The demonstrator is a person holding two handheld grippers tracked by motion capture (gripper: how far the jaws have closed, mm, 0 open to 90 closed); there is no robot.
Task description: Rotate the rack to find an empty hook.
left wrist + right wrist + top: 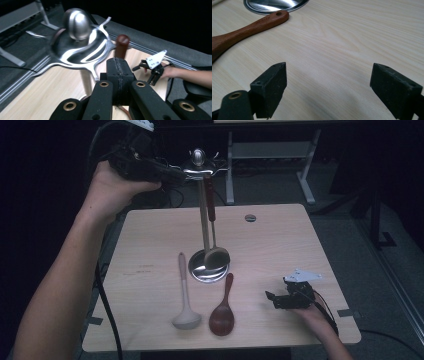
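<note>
Up at the rack's top, closed jaws beside a hanging utensil's handle.

Between nothing, the left gripper (117,75) has its jaws pressed together, held level just in front of the dark red-brown handle (121,46) of a utensil (216,256) that hangs from the steel rack (202,215); whether the jaws touch that handle I cannot tell. Its bowl end hangs low over the rack's round base plate (208,272). Low on the table (280,240), the right gripper (284,299) rests near the right front edge with its jaws wide apart over bare wood. Just before the base plate lie a dark wooden spoon (222,312) and, to its left, a pale ladle (185,295), apart from each other.
</note>
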